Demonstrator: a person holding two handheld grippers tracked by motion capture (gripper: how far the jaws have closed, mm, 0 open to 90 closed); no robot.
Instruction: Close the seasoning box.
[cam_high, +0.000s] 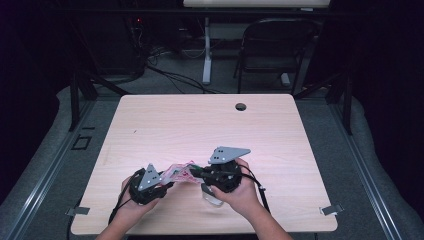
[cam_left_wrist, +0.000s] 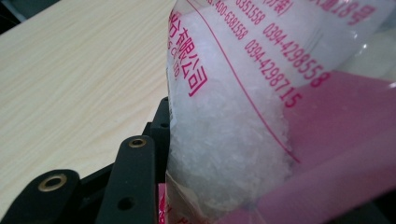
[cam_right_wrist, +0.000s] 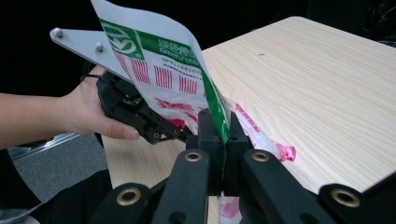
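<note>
Wooden table (cam_high: 200, 125), bag (cam_right_wrist: 168, 79) clamped between both jaws

The clear plastic bag of white crystals with pink print (cam_left_wrist: 224, 140) is showing pink numbers, "0394-4298715" among them. Its green-and-white printed top edge (cam_right_wrist: 159, 51) is reading "Green Food".
</note>
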